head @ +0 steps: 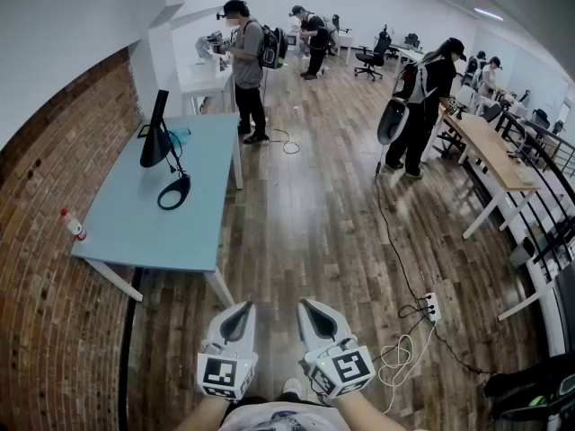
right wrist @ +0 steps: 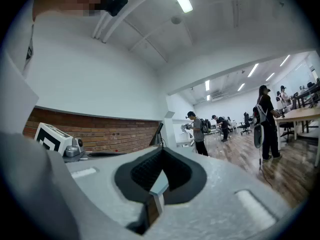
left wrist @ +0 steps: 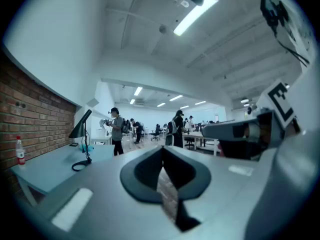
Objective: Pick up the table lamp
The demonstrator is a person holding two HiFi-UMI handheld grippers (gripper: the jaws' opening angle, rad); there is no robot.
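Grippers are both held low in the head view, close to the person's body and side by side. The left gripper has its jaws together with nothing between them, and its own view shows the same. The right gripper is closed too, and empty.

The table lamp stands upright on the light blue table that runs along the brick wall, at the far left, well apart from both grippers. It is black, with a cone-shaped shade at the top, a thin stem and an open ring base lying flat on the table top. A small bottle with a red cap stands near the table's nearer corner, far from the lamp. Several people work further back in the room.

I judge that the task has not really begun: the person must first go to the table and open one gripper.

The lamp looks stiff and probably not heavy, but the shade sits high and to one side, so it may tip or swing when lifted. The stem is the best place to take hold, as it is narrow enough for the jaws. A grip high on the stem, close under the shade, should keep it from rotating. The finish seems smooth, so a firm squeeze is wise. Whether a cable is attached, I cannot tell.
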